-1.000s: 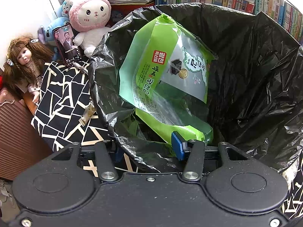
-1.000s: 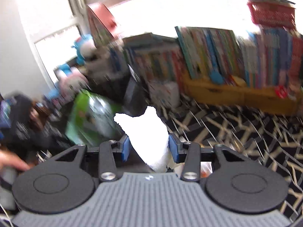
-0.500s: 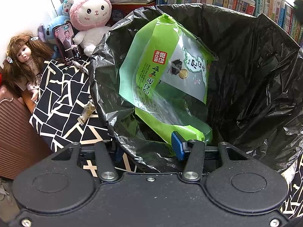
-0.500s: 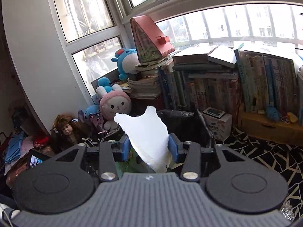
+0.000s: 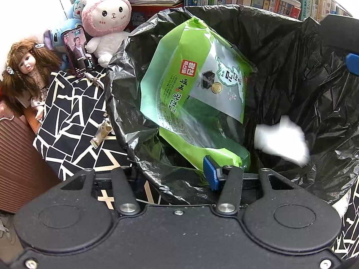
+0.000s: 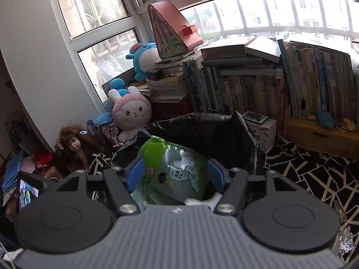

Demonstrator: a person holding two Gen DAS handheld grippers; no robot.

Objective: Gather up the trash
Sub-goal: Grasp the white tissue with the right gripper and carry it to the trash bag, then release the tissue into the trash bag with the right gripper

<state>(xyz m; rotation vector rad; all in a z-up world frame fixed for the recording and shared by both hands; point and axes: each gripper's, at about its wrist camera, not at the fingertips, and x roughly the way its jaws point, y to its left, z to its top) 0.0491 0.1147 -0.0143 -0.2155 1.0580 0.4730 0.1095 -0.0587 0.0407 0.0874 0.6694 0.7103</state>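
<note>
A black trash bag (image 5: 291,71) stands open, its near rim running between the pads of my left gripper (image 5: 172,177), which is shut on that rim. A green seaweed packet (image 5: 195,94) leans inside the bag. A white tissue (image 5: 280,141), blurred, is loose in the air inside the bag at the right. In the right wrist view my right gripper (image 6: 176,174) hangs above the bag (image 6: 213,130) with its jaws opening and nothing pressed between them; a scrap of the tissue (image 6: 202,200) shows just below its fingers, over the packet (image 6: 172,179).
A doll (image 5: 24,67), a pink plush rabbit (image 5: 105,20) and a propped phone (image 5: 78,51) sit left of the bag on black-and-white patterned cloth (image 5: 67,112). A small wrapper (image 5: 101,134) lies there. Books (image 6: 269,89) line the back. Crumpled foil (image 6: 345,239) lies at the right.
The right gripper's jaws have spread and the white tissue has left them and dropped into the bag. The left gripper and the bag rim have stayed put.
</note>
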